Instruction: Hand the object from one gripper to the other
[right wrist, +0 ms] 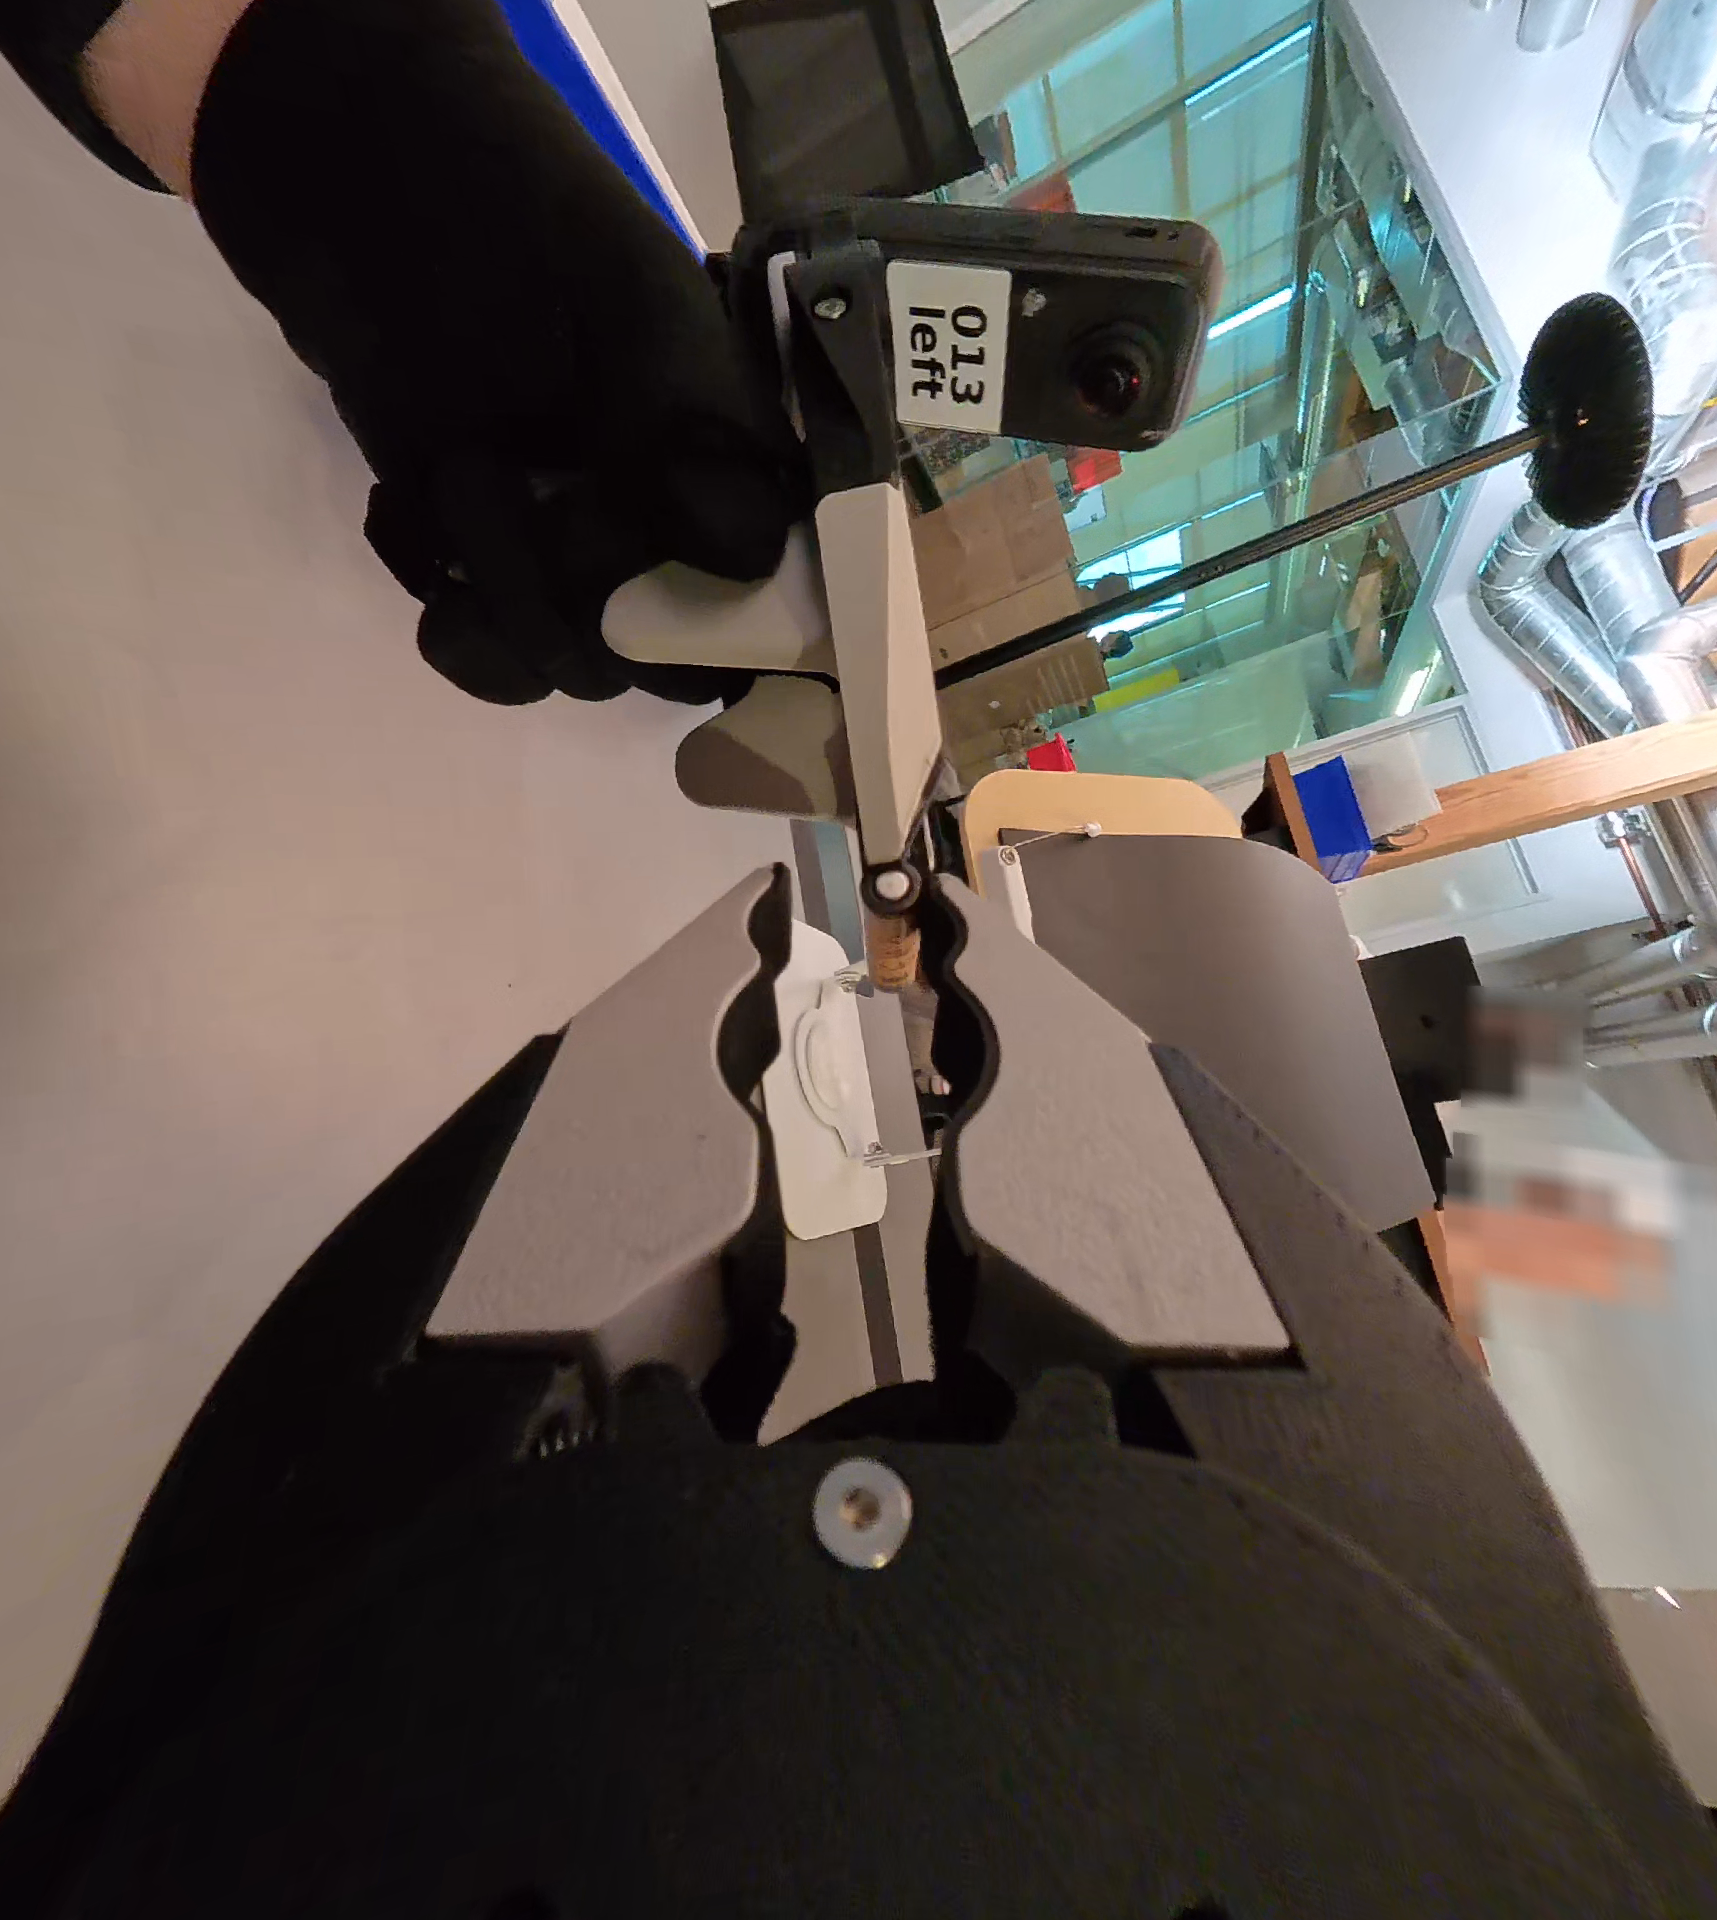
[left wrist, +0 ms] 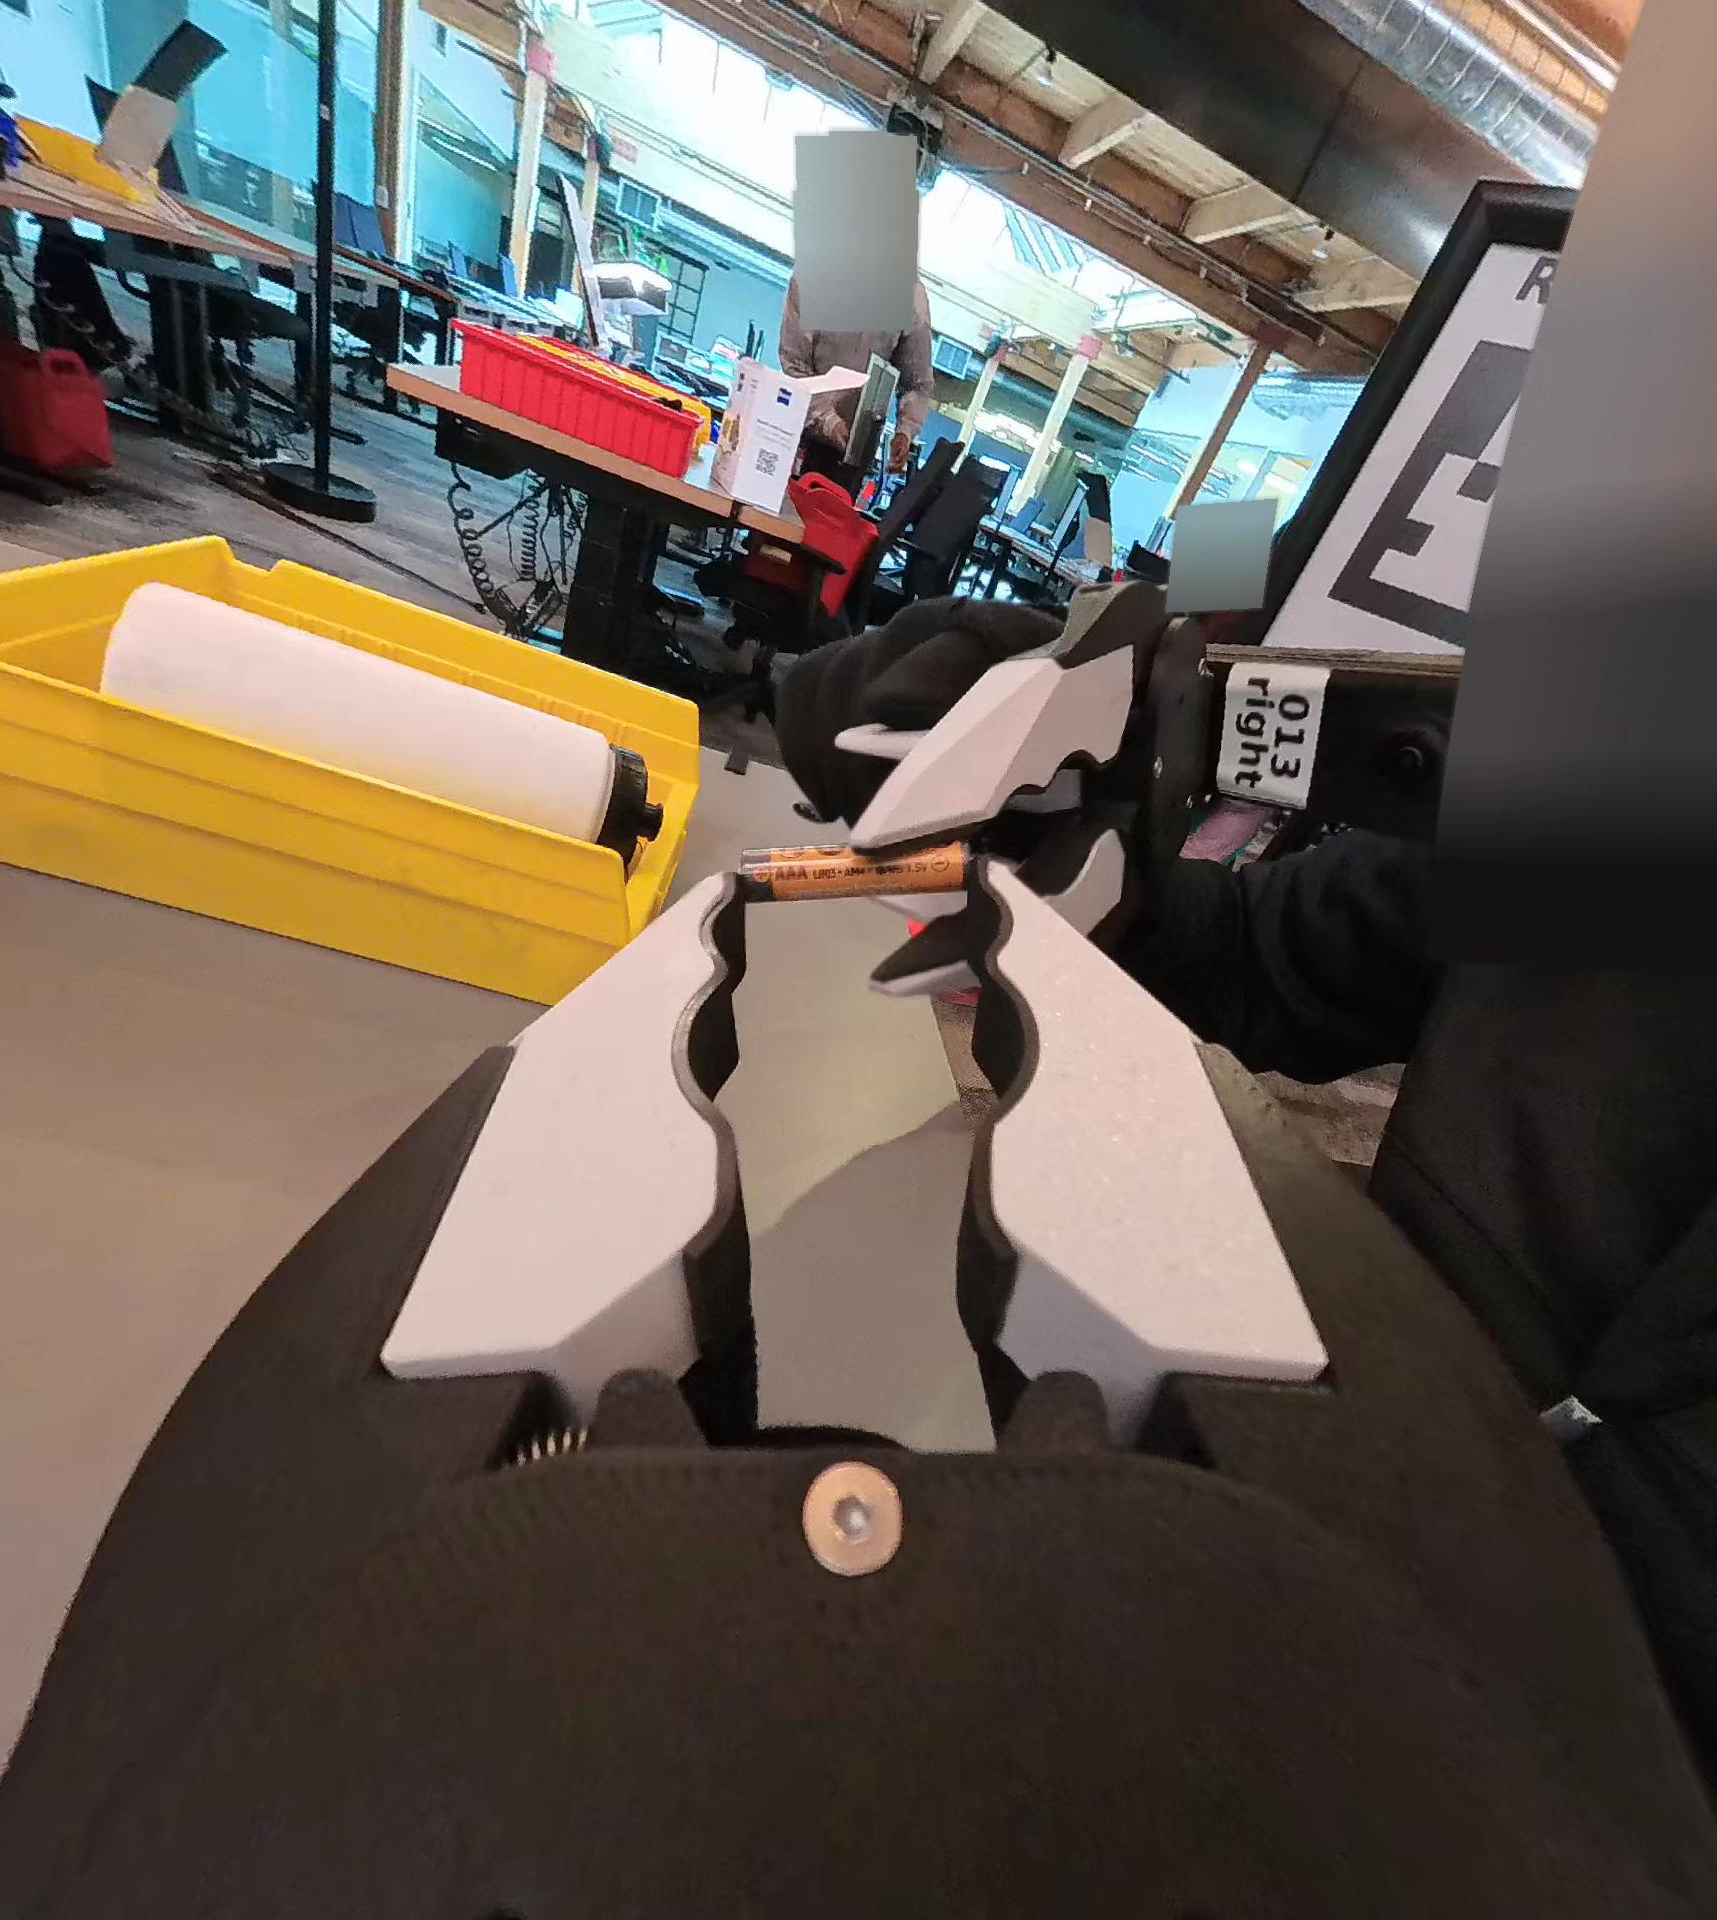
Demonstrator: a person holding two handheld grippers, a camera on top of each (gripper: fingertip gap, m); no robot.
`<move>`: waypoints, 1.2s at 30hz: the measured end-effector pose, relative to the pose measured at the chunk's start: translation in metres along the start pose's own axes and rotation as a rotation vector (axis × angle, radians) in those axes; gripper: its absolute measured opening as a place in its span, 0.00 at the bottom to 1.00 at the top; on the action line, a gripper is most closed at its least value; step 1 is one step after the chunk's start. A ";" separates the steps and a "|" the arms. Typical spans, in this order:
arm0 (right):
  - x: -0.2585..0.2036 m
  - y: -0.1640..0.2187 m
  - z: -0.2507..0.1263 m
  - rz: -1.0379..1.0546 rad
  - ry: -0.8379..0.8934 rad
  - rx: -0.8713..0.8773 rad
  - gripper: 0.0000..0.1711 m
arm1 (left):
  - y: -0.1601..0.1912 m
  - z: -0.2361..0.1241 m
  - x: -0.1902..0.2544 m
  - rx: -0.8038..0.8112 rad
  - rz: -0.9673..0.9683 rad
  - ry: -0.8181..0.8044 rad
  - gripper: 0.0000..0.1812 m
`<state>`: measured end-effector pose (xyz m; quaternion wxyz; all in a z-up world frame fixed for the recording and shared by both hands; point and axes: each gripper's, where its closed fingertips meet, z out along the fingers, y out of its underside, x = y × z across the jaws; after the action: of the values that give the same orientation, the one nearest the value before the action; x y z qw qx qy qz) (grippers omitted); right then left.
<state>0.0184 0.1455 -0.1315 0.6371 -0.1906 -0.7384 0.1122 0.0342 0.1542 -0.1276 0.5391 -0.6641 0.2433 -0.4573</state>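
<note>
Each matte black plastic gripper point(left wrist: 859, 894) carries grey scalloped fingers point(left wrist: 584, 1132), a silver screw point(left wrist: 852, 1519) and black-gloved hand point(right wrist: 511, 343).

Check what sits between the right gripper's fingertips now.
The battery, held by the left gripper, stands between the right gripper's open fingertips, clearest in the right wrist view.

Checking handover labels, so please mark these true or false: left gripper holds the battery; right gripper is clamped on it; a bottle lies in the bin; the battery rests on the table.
1. The left gripper holds the battery: true, end to end between its fingertips.
2. The right gripper is clamped on it: false, its jaws stand open around it.
3. A bottle lies in the bin: true.
4. The battery rests on the table: false, it is held above it.
</note>
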 end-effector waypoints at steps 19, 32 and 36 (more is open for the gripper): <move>0.035 0.016 -0.013 0.876 -0.080 0.259 0.04 | 0.000 -0.009 -0.024 -0.081 0.524 -0.407 0.29; 0.031 0.028 -0.005 1.650 -0.208 0.595 0.04 | -0.008 0.008 -0.023 -0.212 1.209 -0.803 0.11; 0.027 0.031 -0.003 1.695 -0.208 0.609 0.05 | -0.002 0.008 -0.030 -0.256 1.216 -0.812 0.04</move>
<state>0.0225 0.1852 -0.1191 0.2939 -0.4822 -0.3429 0.7507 0.0270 0.1836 -0.1361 0.6630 -0.5869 0.4008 0.2354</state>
